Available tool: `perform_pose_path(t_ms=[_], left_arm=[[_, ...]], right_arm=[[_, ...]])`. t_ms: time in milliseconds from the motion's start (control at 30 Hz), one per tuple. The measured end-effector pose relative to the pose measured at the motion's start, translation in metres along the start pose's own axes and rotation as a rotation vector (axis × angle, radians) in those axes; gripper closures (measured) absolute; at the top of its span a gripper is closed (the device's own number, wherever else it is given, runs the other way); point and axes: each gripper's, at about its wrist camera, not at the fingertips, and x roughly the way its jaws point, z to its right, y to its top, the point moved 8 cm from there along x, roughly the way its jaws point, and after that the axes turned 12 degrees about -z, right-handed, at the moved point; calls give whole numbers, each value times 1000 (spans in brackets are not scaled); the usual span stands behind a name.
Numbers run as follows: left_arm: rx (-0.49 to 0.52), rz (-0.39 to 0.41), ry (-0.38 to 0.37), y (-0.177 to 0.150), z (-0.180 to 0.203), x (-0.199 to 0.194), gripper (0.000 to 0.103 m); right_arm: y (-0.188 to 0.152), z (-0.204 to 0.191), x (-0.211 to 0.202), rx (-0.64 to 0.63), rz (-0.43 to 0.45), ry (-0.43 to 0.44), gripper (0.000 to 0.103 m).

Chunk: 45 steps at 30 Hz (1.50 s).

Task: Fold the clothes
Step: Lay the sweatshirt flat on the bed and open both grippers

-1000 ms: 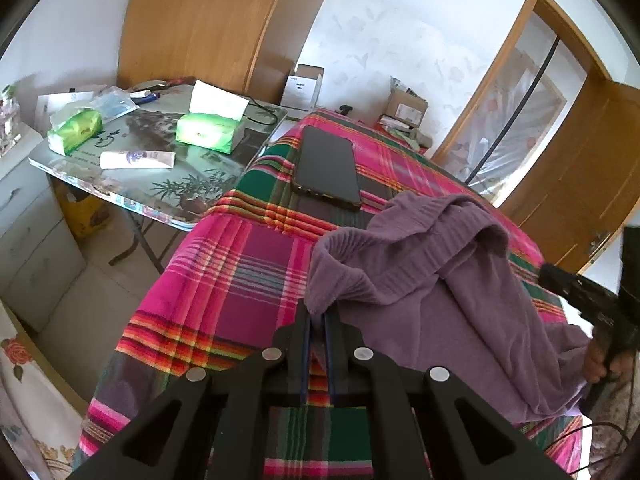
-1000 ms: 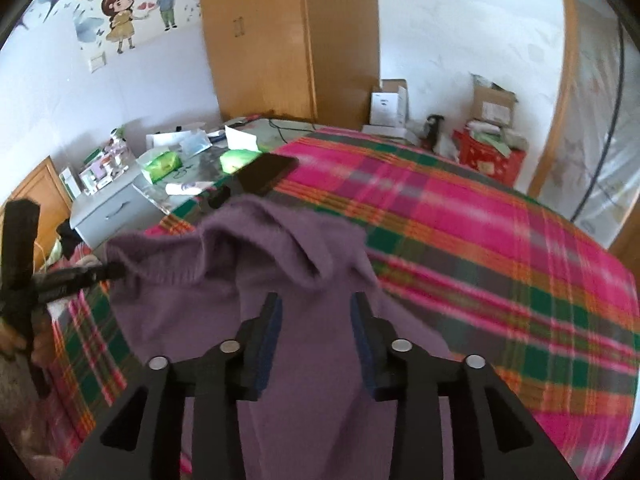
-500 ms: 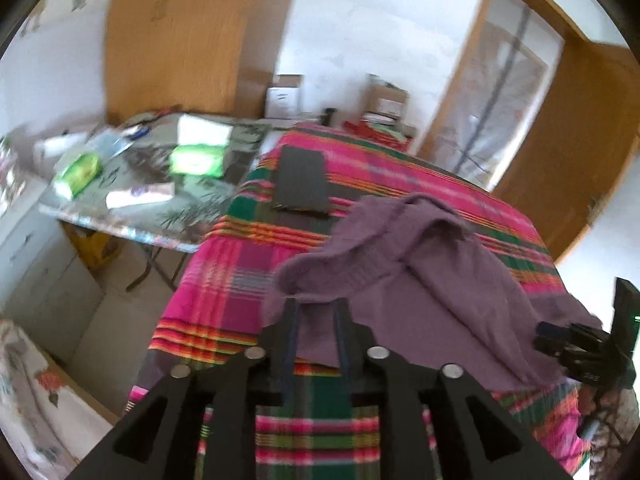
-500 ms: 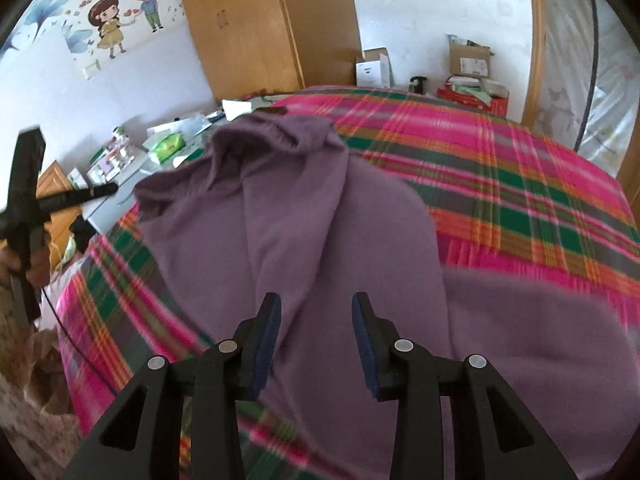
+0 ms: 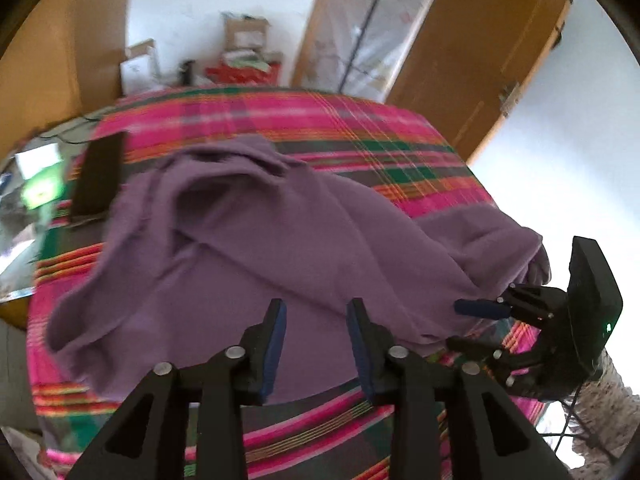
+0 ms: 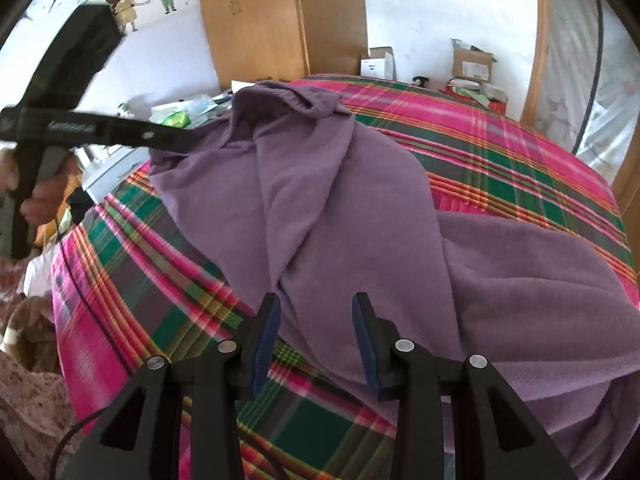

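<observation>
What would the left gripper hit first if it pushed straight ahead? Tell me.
Most likely the purple garment, which fills the view just beyond the left gripper; its jaws have just been opening, and nothing is pinched between them. The plaid bedspread lies under it. Depth is unclear.

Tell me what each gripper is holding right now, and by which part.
Nothing. The left gripper, its jaws just opened, and the right gripper both stand open over the purple sweater, gripping no part.

The room is lit brightly by daylight. The wall (image 5: 560,152) in the left wrist view is blown out to white. Motion blur is seen across the plaid bedspread (image 5: 304,120) there. Strong fisheye bending and dark corner vignetting are seen in both views.
</observation>
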Motion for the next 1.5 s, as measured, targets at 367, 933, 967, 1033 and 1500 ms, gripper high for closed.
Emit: perform_pose_path(t_ms=[367, 933, 967, 1033, 1500], left_arm=[[6, -181, 62, 28, 42, 51, 59], [-103, -344, 228, 40, 38, 100, 55], [-116, -341, 224, 40, 36, 100, 55], [-143, -340, 215, 40, 33, 99, 58], [-229, -256, 118, 48, 13, 78, 99]], right_arm=[[-6, 3, 2, 36, 19, 19, 64], [-23, 7, -1, 48, 41, 40, 64], [-23, 6, -2, 45, 42, 41, 64], [-25, 3, -3, 30, 48, 41, 64], [-20, 5, 4, -7, 26, 3, 64]])
